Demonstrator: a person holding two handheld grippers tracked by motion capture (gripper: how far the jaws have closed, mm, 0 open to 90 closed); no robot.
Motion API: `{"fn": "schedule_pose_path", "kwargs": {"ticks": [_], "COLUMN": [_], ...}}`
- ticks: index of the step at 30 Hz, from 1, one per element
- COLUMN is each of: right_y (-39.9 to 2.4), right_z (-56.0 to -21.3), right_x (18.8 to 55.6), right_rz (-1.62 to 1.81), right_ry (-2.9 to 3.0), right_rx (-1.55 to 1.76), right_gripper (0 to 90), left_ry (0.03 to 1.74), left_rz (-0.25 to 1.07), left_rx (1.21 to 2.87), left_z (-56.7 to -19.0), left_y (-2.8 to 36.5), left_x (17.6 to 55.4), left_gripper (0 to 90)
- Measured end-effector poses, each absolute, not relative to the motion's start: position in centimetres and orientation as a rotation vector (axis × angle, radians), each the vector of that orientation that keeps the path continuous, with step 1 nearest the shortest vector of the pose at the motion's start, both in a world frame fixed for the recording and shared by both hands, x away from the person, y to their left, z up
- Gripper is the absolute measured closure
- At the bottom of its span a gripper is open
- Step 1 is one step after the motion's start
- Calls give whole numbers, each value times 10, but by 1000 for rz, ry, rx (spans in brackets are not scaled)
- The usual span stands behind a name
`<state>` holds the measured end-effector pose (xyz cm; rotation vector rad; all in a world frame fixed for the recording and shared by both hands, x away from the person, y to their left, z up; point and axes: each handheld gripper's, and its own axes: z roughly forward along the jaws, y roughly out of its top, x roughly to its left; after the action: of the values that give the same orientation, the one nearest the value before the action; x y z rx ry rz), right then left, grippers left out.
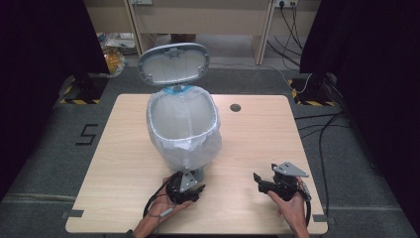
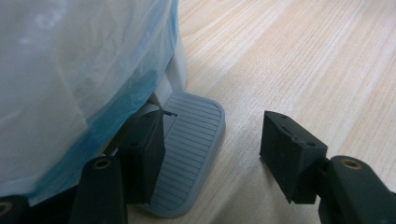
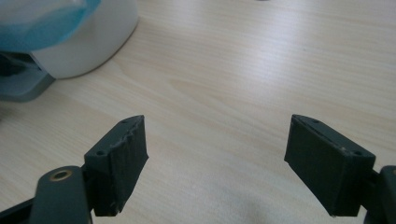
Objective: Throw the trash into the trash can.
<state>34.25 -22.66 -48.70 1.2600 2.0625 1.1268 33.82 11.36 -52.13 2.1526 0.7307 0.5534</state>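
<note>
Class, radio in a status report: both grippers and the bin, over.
Left gripper open, one jaw on the pedal. Right gripper open over table. Bin lid up, bag fitted. Nothing in the way.

A light wood table (image 1: 257, 144) with rounded corners and a round cable hole (image 1: 235, 107) near its far edge stands on grey carpet (image 1: 44, 158) marked w/ a black "5" (image 1: 87, 134). On it, left of centre, sits a white pedal bin (image 1: 184, 130), lid up, lined w/ a clear bag; its grey ribbed pedal (image 2: 189, 151) rests low over the wood at the near side.
</note>
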Motion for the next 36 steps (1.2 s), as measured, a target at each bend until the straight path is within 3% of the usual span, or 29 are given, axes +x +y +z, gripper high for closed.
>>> {"fn": "schedule_pose_path", "kwargs": {"ticks": [16,36], "right_y": [-231,-229], "right_z": [-515,-517], "right_x": [337,336], "right_rz": [979,929], "right_ry": [2151,2183], "right_rx": [1336,1330], "right_gripper": [172,145], "left_ry": [732,730], "left_rz": [551,553], "left_rx": [2149,2153], "left_z": [-521,-521], "left_y": [114,114], "left_x": [338,338], "left_gripper": [395,395]}}
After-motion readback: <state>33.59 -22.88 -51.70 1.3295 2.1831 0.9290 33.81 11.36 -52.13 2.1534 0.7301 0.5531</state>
